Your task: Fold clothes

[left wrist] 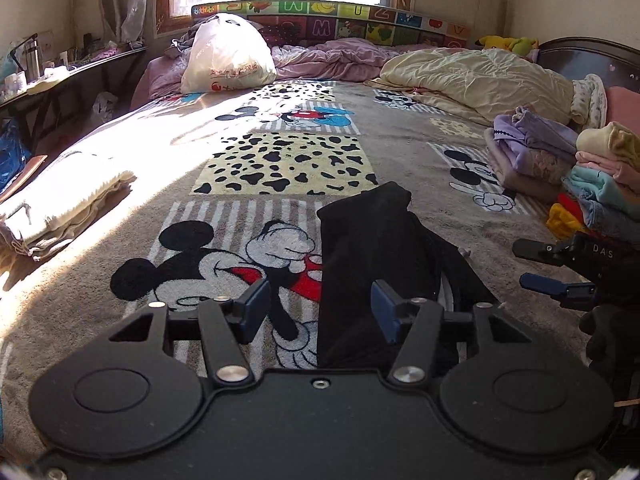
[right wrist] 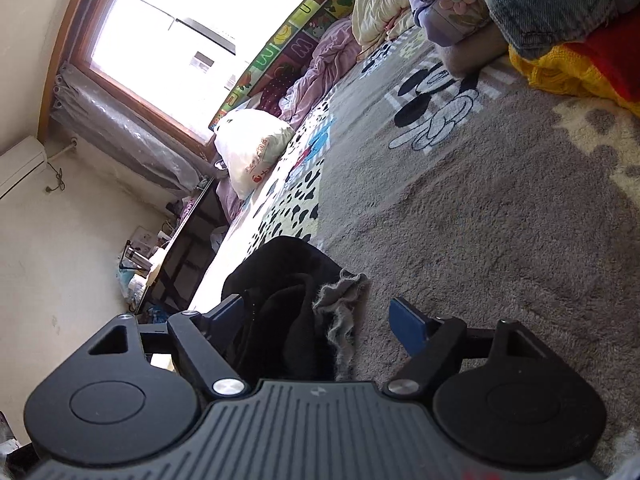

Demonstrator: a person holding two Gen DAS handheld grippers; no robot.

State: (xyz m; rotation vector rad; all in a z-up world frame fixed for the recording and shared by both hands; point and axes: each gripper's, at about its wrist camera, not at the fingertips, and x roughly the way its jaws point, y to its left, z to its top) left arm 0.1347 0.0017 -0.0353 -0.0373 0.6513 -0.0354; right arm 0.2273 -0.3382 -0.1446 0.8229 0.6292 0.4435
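A black garment (left wrist: pixel 372 264), folded into a long strip, lies on the Mickey Mouse blanket (left wrist: pixel 224 264) that covers the bed. My left gripper (left wrist: pixel 320 310) hovers over its near end with the jaws apart; the right pad is above the cloth, the left pad above the blanket, and neither presses on it. In the right wrist view the black garment (right wrist: pixel 280 300), with a frayed grey edge, bunches between the spread fingers of my right gripper (right wrist: pixel 320 320), which is open. The right gripper (left wrist: pixel 536 268) also shows at the right edge of the left wrist view, beside the garment.
A stack of folded coloured clothes (left wrist: pixel 600 188) and a purple folded pile (left wrist: pixel 528 148) sit at the right. A white folded garment (left wrist: pixel 60 208) lies at the left bed edge. A white plastic bag (left wrist: pixel 228 60) and a cream quilt (left wrist: pixel 480 76) lie at the far end. A dark desk (left wrist: pixel 72 76) stands at the left.
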